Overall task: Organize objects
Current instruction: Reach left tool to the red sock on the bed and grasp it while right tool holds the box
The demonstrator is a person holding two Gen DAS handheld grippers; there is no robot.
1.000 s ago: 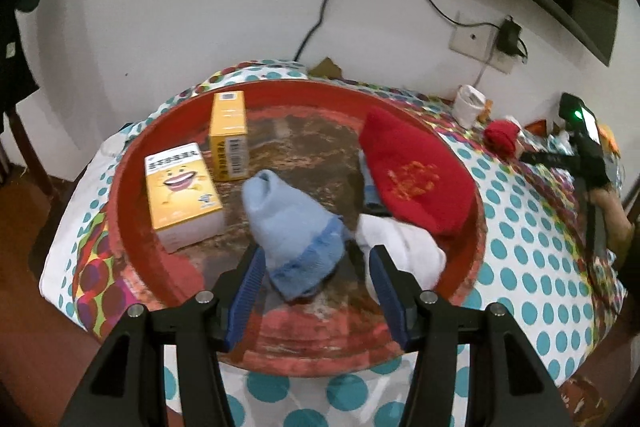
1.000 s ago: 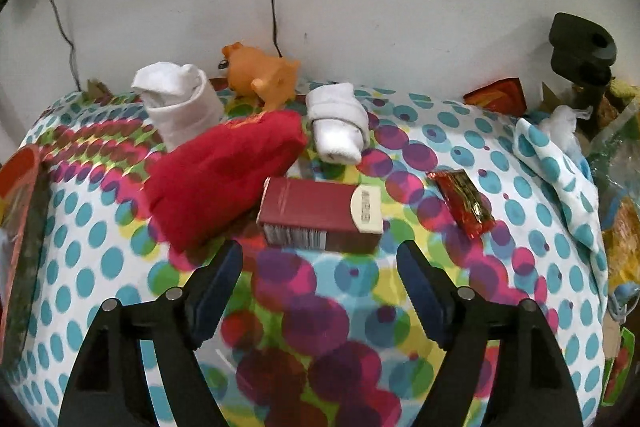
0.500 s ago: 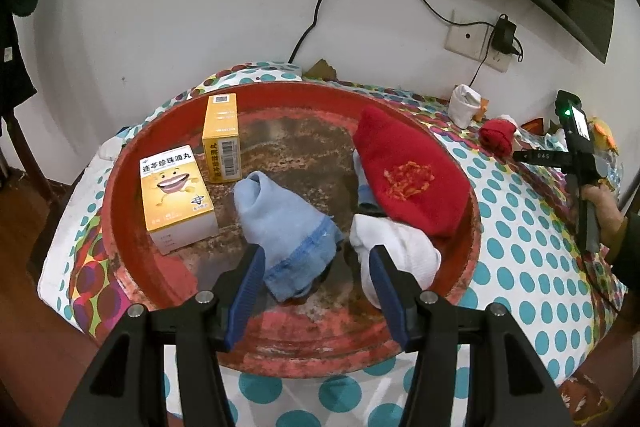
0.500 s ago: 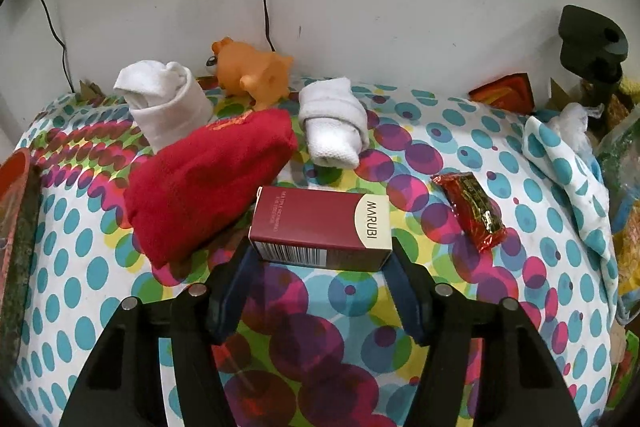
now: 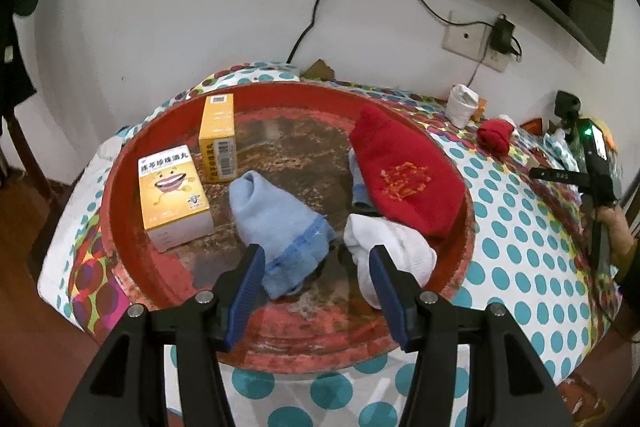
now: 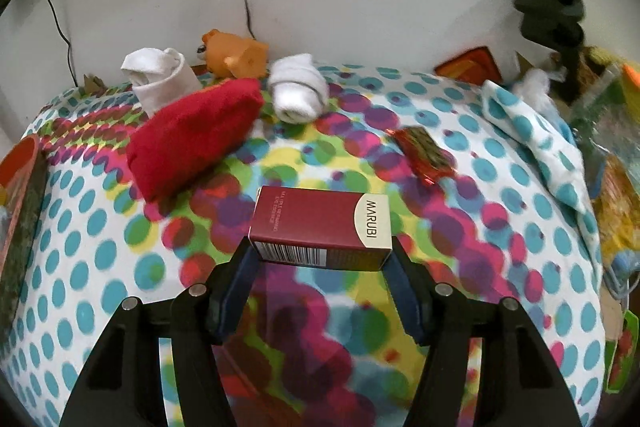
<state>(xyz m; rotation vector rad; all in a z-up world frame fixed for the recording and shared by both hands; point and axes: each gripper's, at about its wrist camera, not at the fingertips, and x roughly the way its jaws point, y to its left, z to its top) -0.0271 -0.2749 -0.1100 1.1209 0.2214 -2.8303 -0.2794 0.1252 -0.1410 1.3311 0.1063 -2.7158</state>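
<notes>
1. Left gripper (image 5: 316, 267) hangs tilted down, jaws apart with nothing pinched between them.
2. Right gripper (image 6: 320, 263) is angled down too, jaws clamped on the ends of the maroon box (image 6: 320, 229).

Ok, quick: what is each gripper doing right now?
Left gripper: open, empty, above the red tray.
Right gripper: shut on the maroon Marubi box.

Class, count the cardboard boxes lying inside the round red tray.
2. A large yellow box at the red tray's left; a narrow yellow box behind it. Socks may hide others.
</notes>
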